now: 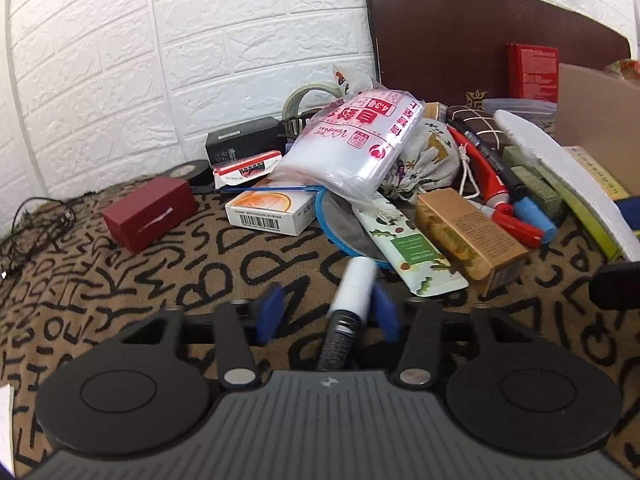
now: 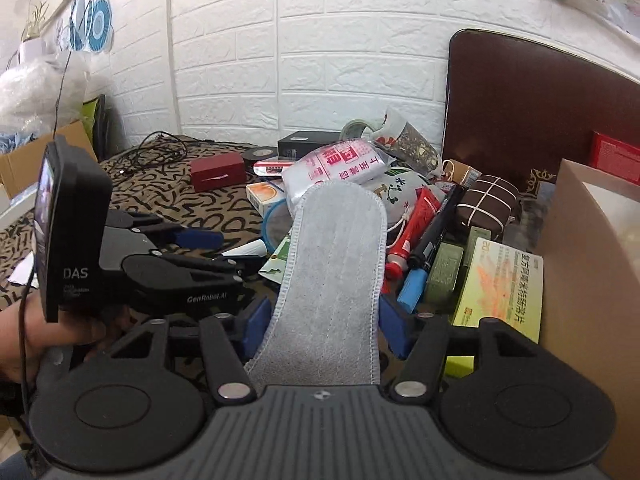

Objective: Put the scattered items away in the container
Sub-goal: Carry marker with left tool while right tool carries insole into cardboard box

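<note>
My left tongs (image 1: 327, 312) sit low over the patterned cloth (image 1: 120, 280) of the counter, part-way closed around a white-and-black tube (image 1: 354, 284) that lies between the blue pads (image 1: 269, 312); the right pad looks to be against it, the left pad stands clear, so I cannot tell whether it is truly gripped. My right tongs (image 2: 320, 324) are about half open and pinch a grey felt insole (image 2: 334, 264), which runs forward and upward from between the pads. In the right wrist view a hand (image 2: 24, 344) holds the left tongs at the near left.

Just beyond the tube lie a green-printed sachet (image 1: 404, 248), a gold carton (image 1: 468, 236) and a blue-rimmed round thing (image 1: 340, 224). To the left are a white-and-orange box (image 1: 268, 210) and a dark red box (image 1: 150, 212). Farther back a clear zip-bag packet (image 1: 352, 140) is heaped on a printed drawstring pouch (image 1: 424, 160), with a red tube (image 1: 484, 172) and marker (image 1: 500, 164) to the right. The cardboard container (image 2: 592, 280) stands at the right edge, a yellow-green medicine box (image 2: 504, 284) leaning beside it. A brown board (image 1: 480, 40) rests against the white brick wall (image 1: 160, 60).
</note>
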Tool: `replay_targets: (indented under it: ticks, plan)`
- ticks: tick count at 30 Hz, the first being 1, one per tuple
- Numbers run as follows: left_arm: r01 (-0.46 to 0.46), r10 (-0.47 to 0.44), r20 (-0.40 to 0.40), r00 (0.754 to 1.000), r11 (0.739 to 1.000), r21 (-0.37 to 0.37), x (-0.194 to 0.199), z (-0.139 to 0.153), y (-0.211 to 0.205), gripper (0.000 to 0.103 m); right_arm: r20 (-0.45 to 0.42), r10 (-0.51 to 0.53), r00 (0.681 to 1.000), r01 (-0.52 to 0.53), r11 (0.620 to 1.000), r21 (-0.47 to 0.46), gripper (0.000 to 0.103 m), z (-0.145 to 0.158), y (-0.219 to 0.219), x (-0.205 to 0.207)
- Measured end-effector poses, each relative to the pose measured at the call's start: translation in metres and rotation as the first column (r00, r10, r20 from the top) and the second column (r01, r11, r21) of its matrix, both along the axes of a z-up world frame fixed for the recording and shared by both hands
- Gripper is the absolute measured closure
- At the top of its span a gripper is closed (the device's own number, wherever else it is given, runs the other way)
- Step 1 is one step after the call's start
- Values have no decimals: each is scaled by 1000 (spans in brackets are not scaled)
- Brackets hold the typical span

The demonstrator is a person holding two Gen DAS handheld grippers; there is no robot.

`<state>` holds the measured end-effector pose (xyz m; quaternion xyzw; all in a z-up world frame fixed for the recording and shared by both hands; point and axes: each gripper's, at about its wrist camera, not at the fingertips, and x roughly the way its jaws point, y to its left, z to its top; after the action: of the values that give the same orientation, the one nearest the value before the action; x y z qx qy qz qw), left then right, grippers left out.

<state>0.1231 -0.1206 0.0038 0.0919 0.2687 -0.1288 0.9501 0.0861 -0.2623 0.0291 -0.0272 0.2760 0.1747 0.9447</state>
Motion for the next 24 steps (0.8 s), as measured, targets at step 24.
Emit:
replay_targets:
  ticks: [24]
  plan:
    - [213,-194,179,964,973,-90,-52,89,-56,87,212,-86,973,74,995,63,57,67,-66,-45]
